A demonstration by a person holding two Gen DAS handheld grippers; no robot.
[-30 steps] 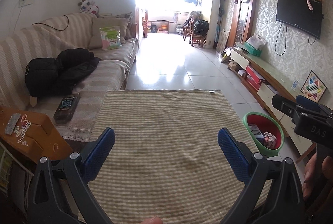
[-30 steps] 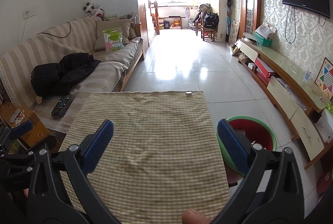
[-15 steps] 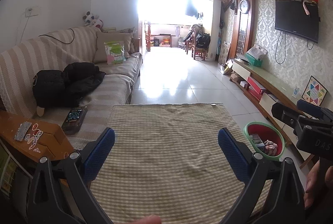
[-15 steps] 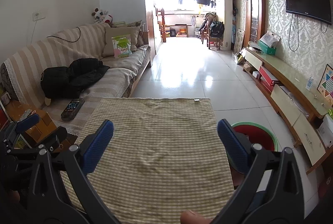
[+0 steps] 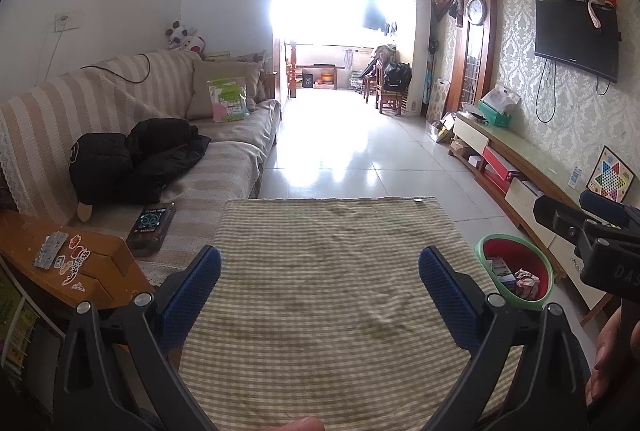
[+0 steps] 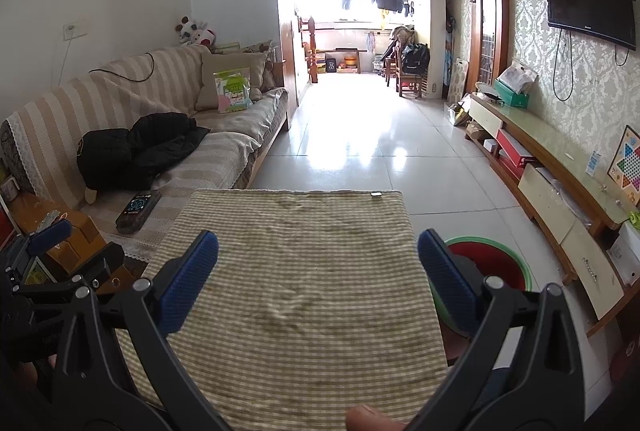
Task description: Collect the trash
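Note:
A red bin with a green rim [image 5: 516, 271] stands on the floor right of the table; crumpled paper and a small carton lie inside. It shows partly behind my right finger in the right wrist view [image 6: 496, 263]. The table carries a checked beige cloth [image 5: 332, 271] with nothing on it. My left gripper [image 5: 320, 263] is open and empty above the cloth. My right gripper [image 6: 318, 249] is open and empty above the cloth too. The right gripper shows at the right edge of the left wrist view [image 5: 592, 235].
A striped sofa [image 5: 120, 119] on the left holds a black jacket [image 5: 136, 159], a green packet [image 5: 228, 99] and a remote [image 5: 152, 223]. A wooden side table [image 5: 60, 263] is at near left. A low TV cabinet [image 5: 532, 167] lines the right wall.
Both grippers have risen and tilted up, so the table and bin sit lower in view. Both stay open and empty.

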